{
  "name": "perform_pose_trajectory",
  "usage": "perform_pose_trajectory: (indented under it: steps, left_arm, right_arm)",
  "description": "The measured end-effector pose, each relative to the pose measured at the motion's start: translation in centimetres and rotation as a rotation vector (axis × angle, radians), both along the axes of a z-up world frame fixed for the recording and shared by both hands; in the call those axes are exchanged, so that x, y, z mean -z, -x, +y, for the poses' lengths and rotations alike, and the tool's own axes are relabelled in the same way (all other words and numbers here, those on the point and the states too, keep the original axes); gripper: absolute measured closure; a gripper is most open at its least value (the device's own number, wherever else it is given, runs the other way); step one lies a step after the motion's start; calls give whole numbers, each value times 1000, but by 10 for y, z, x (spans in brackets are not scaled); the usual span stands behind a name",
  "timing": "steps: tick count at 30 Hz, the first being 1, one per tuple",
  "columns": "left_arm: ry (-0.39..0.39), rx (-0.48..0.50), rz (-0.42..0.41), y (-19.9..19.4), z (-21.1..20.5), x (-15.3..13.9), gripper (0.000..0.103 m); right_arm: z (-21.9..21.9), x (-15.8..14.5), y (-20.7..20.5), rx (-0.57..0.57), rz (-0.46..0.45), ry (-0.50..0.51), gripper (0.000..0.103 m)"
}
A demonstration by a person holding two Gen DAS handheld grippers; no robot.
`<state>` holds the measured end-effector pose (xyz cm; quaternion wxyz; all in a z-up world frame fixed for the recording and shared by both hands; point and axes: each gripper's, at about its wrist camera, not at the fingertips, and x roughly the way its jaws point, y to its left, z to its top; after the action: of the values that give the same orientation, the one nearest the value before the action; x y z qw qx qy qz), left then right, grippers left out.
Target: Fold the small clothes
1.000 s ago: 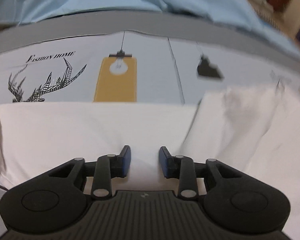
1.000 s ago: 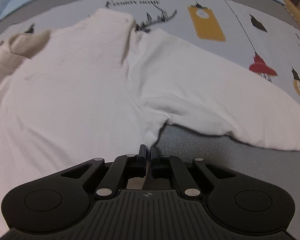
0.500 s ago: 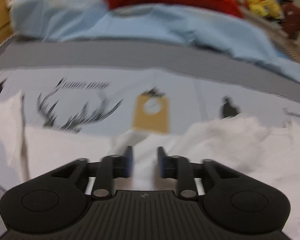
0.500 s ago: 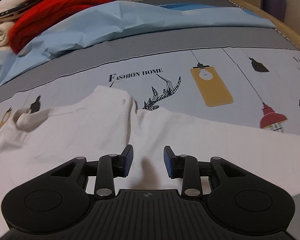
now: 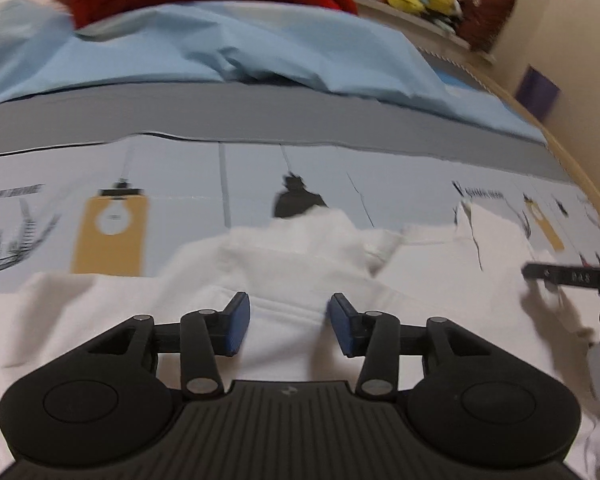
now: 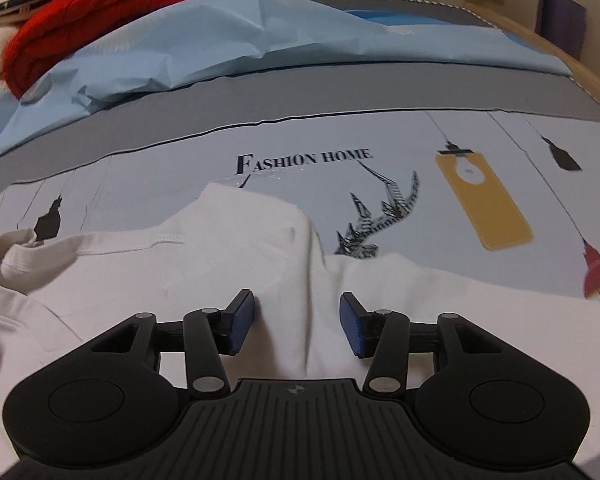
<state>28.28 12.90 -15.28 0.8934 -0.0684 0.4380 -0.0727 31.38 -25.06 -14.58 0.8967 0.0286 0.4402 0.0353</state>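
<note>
White shirt (image 6: 228, 280) spread on printed bedsheet (image 6: 420, 216).
Left gripper (image 5: 288, 322) and right gripper (image 6: 297, 320) over it, fingers spread, holding nothing. Blue sheet (image 6: 260, 36), red blanket (image 6: 100, 4) beyond.

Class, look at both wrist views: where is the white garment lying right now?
The white garment lies spread on the printed bedsheet, just ahead of both open grippers, left and right. In the right view its top edge sits below the "FASHION HOME" lettering.
</note>
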Motion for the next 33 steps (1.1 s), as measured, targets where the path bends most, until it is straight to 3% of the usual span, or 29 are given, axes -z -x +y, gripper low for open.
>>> perform_pose_trajectory:
  steps: [1,2,5,9,11,14,17,19,21,27,33]
  left_arm:
    - [-20,1,12,-5,-3,5,81]
    - [-40,-10,28,-10,-6,11,85]
    - [-19,-71,4,-17,-4,16,88]
    - [4,-116,-89,-14,-7,7,80]
    - [51,-142,-77,-13,1,3,75]
    - [89,-138,-62,-7,9,-5,75]
    - [75,-89,-8,1,8,-1,75]
    - [12,-66,123,5,3,19,81]
    - [-70,-72,76,20,-3,12,84]
    - [-67,-34,14,72,-13,-50,79]
    - [-46,-63,109,153,5,-66,79]
  right_arm:
    - [1,2,-2,-13,-2,0,85]
    - [2,4,-4,-27,-6,3,97]
    - [0,3,-7,-5,-53,-4,99]
    - [-2,-7,-9,31,-153,-3,96]
    - [-5,-3,-11,57,-110,7,88]
    - [-11,2,-7,53,-58,21,75]
    - [-9,0,1,32,-40,77,68]
    - [-7,-5,7,23,-22,92,68]
    - [-4,-13,16,16,-10,97,68]
    - [-5,-57,62,-1,-21,71,63]
    - [-25,-91,133,35,9,-33,63]
